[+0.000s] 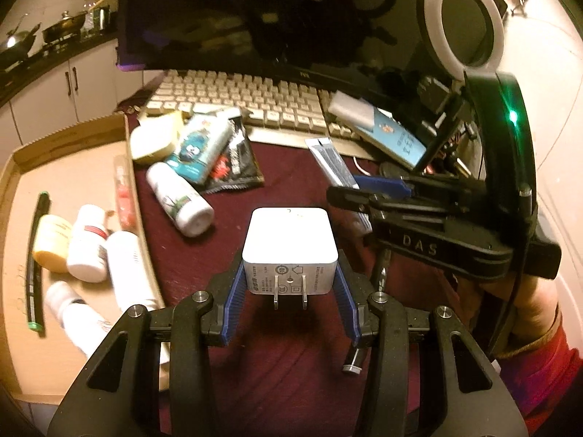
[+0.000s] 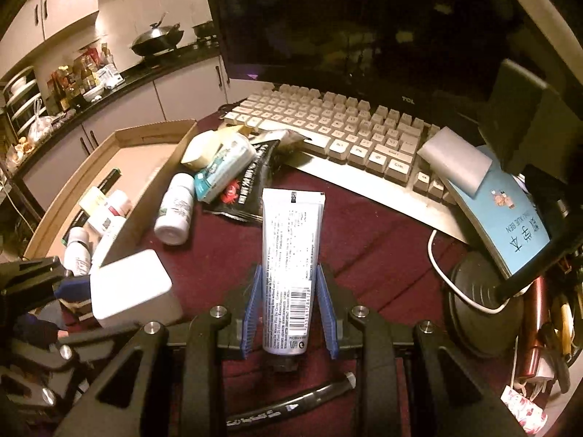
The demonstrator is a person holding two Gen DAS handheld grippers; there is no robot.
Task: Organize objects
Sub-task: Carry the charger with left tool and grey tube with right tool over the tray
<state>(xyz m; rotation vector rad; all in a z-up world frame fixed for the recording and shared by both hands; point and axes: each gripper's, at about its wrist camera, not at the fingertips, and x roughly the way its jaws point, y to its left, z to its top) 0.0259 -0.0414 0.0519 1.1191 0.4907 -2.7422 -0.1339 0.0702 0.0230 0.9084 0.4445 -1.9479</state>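
We are holding a white plug adapter (image 1: 289,245) in the left hand-held gripper (image 1: 289,284), its blue pads (image 1: 237,291) pressing on both sides of the block, the two metal prongs pointing back toward the camera. The adapter is hanging clear above the maroon-covered desk (image 1: 284,346), beside the right edge of the cardboard tray (image 1: 73,138), which is carrying white bottles (image 1: 87,244), a yellow jar (image 1: 53,240) and a black pen (image 1: 34,266).

In the right hand-held gripper (image 2: 289,306) we are gripping a white tube (image 2: 291,266), cap end toward the camera and crimped end pointing up and away; the jaws are standing fairly narrow against the tube's sides. A black marker (image 2: 291,406) is lying on the desk below it.

Ahead of both, a heap is waiting near the keyboard (image 2: 346,134): a white bottle (image 2: 175,215) on its side, a teal-and-white pack (image 2: 222,167) and a black snack pouch (image 2: 251,178). A blue notebook (image 2: 506,218) is leaning on the keyboard's right end.
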